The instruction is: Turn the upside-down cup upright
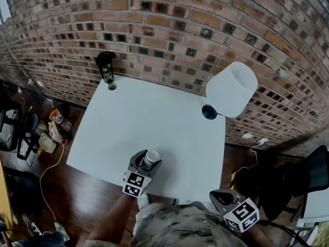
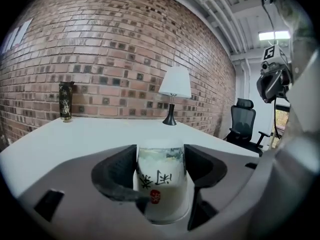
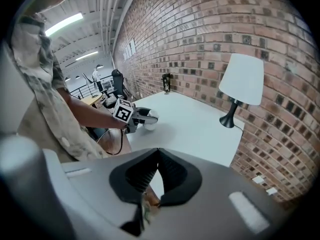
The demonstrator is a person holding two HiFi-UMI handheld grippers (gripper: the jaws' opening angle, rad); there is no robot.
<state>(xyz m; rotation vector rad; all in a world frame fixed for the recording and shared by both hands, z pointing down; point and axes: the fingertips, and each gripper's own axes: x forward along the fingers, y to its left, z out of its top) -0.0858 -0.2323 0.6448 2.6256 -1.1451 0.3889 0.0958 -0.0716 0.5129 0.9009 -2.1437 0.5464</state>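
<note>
A white cup (image 2: 161, 184) with black characters and a red seal sits between the jaws of my left gripper (image 2: 161, 171), which is shut on it. The pads press its sides. In the head view the cup (image 1: 151, 157) is held tilted just above the near part of the white table (image 1: 154, 117), one round end facing up, with the left gripper (image 1: 147, 165) around it. The right gripper view shows the same cup (image 3: 150, 122) from the side. My right gripper (image 1: 220, 196) hangs off the table's near right corner, its jaws shut with nothing in them (image 3: 157, 152).
A white-shaded lamp (image 1: 232, 89) on a black base (image 1: 209, 112) stands at the table's far right. A dark patterned cylinder (image 1: 106, 67) stands at the far left corner. A brick wall runs behind the table. Bottles (image 1: 54, 130) lie on the floor at left, an office chair (image 2: 243, 121) at right.
</note>
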